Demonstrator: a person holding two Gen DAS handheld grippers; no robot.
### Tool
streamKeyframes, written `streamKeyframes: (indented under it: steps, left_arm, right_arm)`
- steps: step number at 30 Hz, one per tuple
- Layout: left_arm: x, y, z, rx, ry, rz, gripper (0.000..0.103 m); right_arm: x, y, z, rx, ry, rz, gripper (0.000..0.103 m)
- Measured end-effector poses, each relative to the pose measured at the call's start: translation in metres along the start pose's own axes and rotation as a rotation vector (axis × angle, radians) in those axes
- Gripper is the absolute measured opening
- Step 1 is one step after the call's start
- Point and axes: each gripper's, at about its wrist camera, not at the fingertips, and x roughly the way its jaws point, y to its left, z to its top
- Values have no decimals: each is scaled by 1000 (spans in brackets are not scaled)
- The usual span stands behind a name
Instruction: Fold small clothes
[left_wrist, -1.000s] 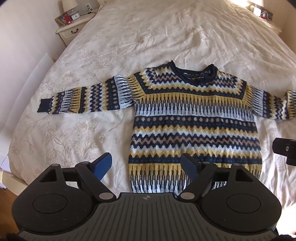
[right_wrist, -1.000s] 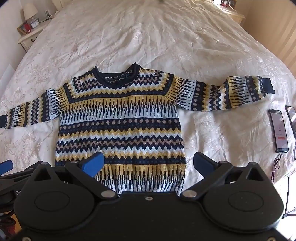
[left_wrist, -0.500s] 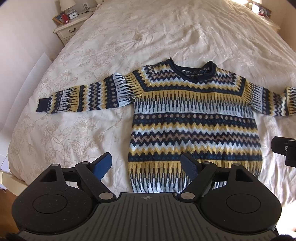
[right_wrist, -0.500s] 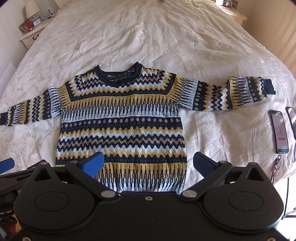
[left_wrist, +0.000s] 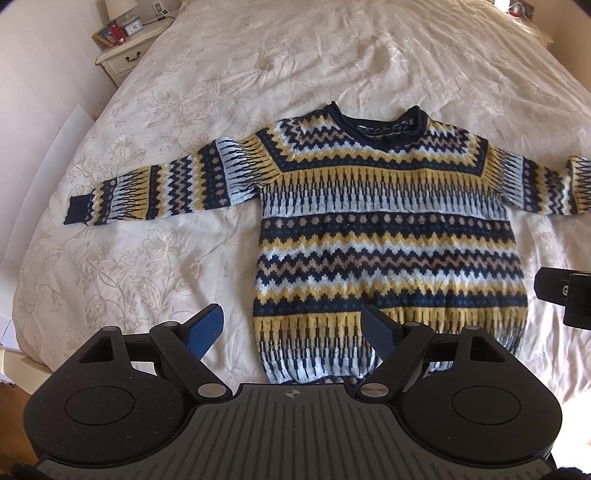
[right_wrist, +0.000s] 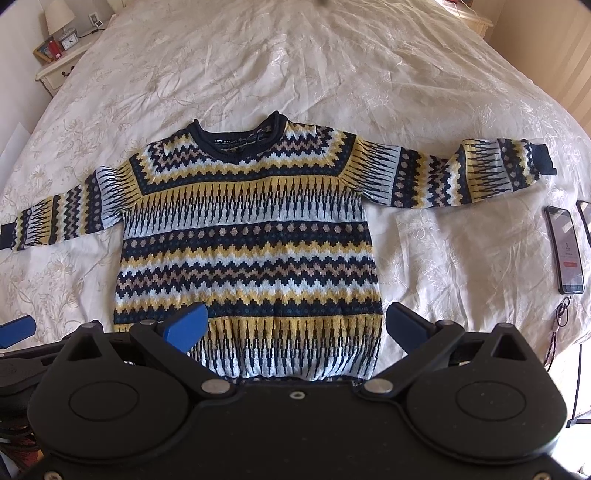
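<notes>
A small knitted sweater (left_wrist: 388, 236) in navy, yellow, light blue and tan lies flat, face up, on a cream floral bedspread (left_wrist: 147, 258), both sleeves spread out sideways and the collar far from me. It also shows in the right wrist view (right_wrist: 247, 240). My left gripper (left_wrist: 293, 326) is open and empty, hovering over the hem's left corner. My right gripper (right_wrist: 295, 323) is open and empty, hovering over the hem's right part. Part of the right gripper's body shows at the right edge of the left wrist view (left_wrist: 565, 295).
Two phones (right_wrist: 565, 249) lie on the bed right of the sweater, with a cord (right_wrist: 557, 332) below them. A nightstand (left_wrist: 129, 51) with a lamp, a clock and a frame stands at the far left. The bed's near edge is just under the grippers.
Both grippers have edged slightly forward and down toward the sweater, which looks a little larger and lower in view. The sweater has not moved. Both stay open.
</notes>
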Motion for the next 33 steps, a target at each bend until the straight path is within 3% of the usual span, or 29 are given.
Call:
streamKeyframes:
  steps: [11,19,29,33]
  left_arm:
    - [13,-6,2,36,45,-11,81]
    - [24,-17,7,44,64,-22,81]
    - [27,-44,31,-25,29,-36,81]
    - [31,-55,40,-79,28,-54,80]
  right_arm:
    - [15,-4,-6,37,65,9,102]
    - [28,-22,-6,86,69,119,102]
    - [56,-90,16,88,-11,239,101]
    - [71,-131,35,81,-72,219,101]
